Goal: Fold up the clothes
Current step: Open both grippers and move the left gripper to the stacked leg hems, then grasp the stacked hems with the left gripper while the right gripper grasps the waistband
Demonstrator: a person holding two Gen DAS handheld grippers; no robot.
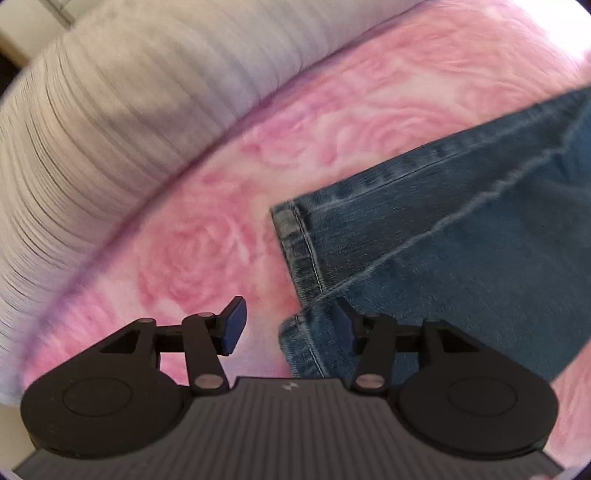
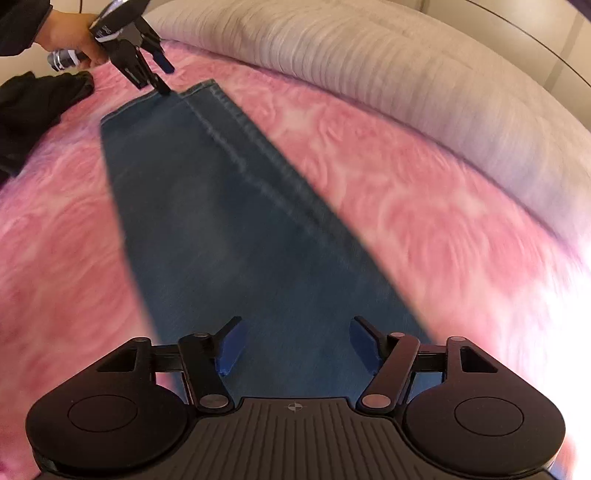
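A pair of blue jeans (image 1: 461,240) lies flat on a pink rose-patterned blanket (image 1: 207,236), the two leg hems (image 1: 299,258) stacked at the left end. My left gripper (image 1: 290,325) is open at the hem; its right finger rests over the denim edge and its left finger is over the blanket. In the right wrist view the jeans leg (image 2: 221,221) runs away to the upper left, where the left gripper (image 2: 166,78) sits at the hem corner. My right gripper (image 2: 297,343) hovers open above the denim, nothing between its pads.
A grey ribbed pillow (image 1: 110,110) (image 2: 369,74) borders the far side of the blanket. A black garment (image 2: 37,99) lies bunched on the pink blanket (image 2: 424,206) to the left of the hem. A person's hand (image 2: 70,33) holds the left gripper.
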